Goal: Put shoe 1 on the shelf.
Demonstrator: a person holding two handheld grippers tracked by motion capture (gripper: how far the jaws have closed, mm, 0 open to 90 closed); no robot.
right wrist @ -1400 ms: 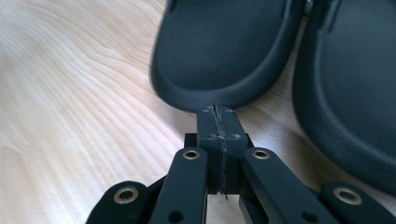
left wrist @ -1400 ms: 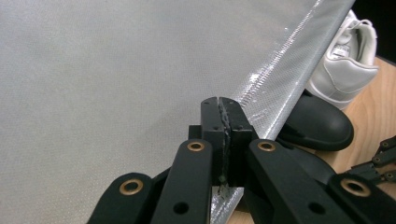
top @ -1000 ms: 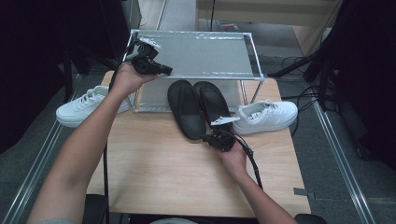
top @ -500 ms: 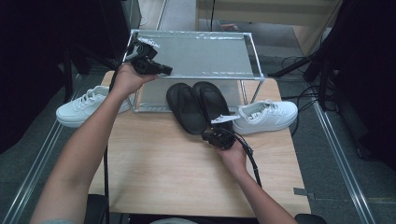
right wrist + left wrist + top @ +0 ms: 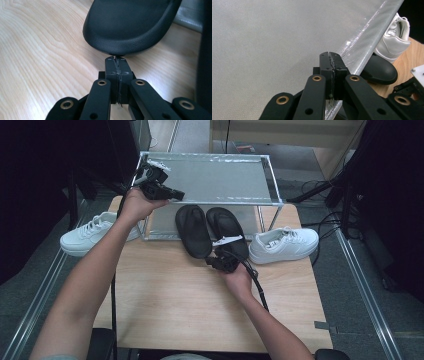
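Nudge the left black rubber slipper (image 5: 193,230) squarely by its near heel with the right gripper (image 5: 218,263), jaws pressed together, avoiding its twin (image 5: 227,230).

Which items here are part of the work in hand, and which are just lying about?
In hand:
- left black rubber slipper, heel at the shut right gripper
- right black rubber slipper, its pair
- silver metal-framed mesh rack, under the shut left gripper

Lying about:
- white sneaker at right
- white sneaker at left
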